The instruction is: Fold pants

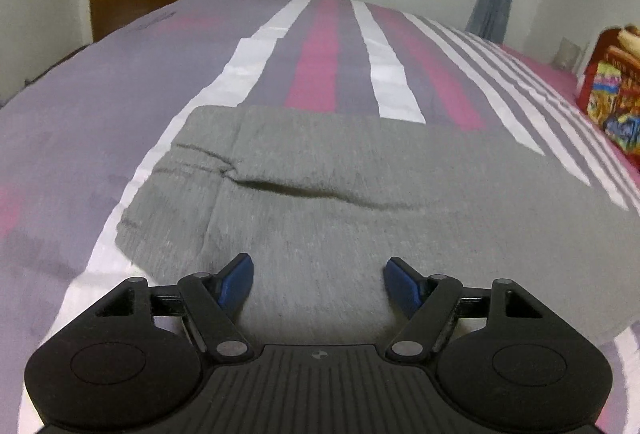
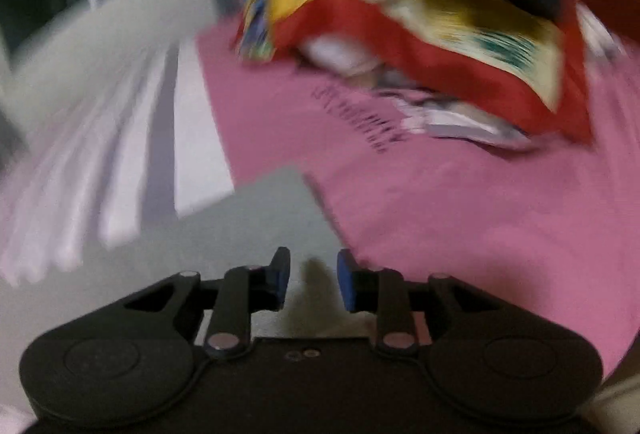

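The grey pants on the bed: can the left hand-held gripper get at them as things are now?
Probably yes. The left hand-held gripper is open and empty, right over the grey pants, which lie flat on the striped bed sheet. Nothing lies between its fingers and the cloth.

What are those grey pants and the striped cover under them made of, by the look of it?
The grey pants look like a soft knit, probably cotton jersey: matte, with a faintly heathered surface and limp rounded creases. The striped bedsheet looks like a thinner woven cloth, perhaps cotton or a blend: smooth and flat, with sharp fold lines across its printed pink, white and grey bands. Neither can be told for certain.
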`<state>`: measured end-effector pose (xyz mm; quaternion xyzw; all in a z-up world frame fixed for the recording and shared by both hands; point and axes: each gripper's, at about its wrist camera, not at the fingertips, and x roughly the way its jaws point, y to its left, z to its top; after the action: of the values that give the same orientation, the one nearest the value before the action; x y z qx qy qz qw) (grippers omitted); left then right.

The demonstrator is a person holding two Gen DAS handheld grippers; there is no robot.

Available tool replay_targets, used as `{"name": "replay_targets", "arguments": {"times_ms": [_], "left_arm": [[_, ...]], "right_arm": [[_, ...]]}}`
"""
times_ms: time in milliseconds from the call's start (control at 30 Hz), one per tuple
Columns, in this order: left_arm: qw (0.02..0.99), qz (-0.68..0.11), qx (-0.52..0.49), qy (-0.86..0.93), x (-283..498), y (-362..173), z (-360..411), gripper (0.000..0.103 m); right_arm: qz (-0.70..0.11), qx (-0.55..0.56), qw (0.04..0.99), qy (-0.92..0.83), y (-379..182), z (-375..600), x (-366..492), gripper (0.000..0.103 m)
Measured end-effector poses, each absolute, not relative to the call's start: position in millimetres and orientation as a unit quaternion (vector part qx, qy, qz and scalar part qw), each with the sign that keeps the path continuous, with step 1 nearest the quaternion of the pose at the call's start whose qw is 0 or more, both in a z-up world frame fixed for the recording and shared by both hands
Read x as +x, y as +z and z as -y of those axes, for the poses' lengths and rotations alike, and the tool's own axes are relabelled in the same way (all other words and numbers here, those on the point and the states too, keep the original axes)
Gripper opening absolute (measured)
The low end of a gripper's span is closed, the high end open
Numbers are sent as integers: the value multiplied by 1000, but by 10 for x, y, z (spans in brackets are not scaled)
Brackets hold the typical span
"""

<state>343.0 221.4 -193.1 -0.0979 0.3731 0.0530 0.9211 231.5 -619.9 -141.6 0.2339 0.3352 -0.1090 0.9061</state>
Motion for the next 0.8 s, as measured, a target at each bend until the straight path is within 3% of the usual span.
{"name": "replay_targets", "arguments": {"times_ms": [200, 400, 433, 600, 700, 767, 800], "left_arm": [[918, -379, -101, 57, 3419, -1973, -2223, 74], [916, -386, -96, 55, 3471, -2008, -2196, 79], [916, -386, -96, 54, 3465, -2011, -2195, 79], [918, -381, -95, 50, 3439, -2030, -2207, 79], [920, -377, -95, 54, 3420, -1974, -2205, 79], [930, -349, -95, 60, 3329, -1823, -2191, 79], [937, -333, -91, 63, 3283, -1764, -2194, 79]], "right_arm": [[-341, 356, 866, -89, -1675, 6297, 2102, 36], [-313, 423, 843, -110, -1865, 6283, 2106, 24], [-314, 423, 842, -114, -1860, 6277, 2116, 8], [-281, 410, 862, -102, -1723, 6223, 2024, 8], [-306, 416, 847, -128, -1839, 6260, 1981, 20], [-274, 433, 851, -115, -1794, 6267, 1837, 46], [-270, 438, 850, -110, -1813, 6267, 1806, 52]]}}
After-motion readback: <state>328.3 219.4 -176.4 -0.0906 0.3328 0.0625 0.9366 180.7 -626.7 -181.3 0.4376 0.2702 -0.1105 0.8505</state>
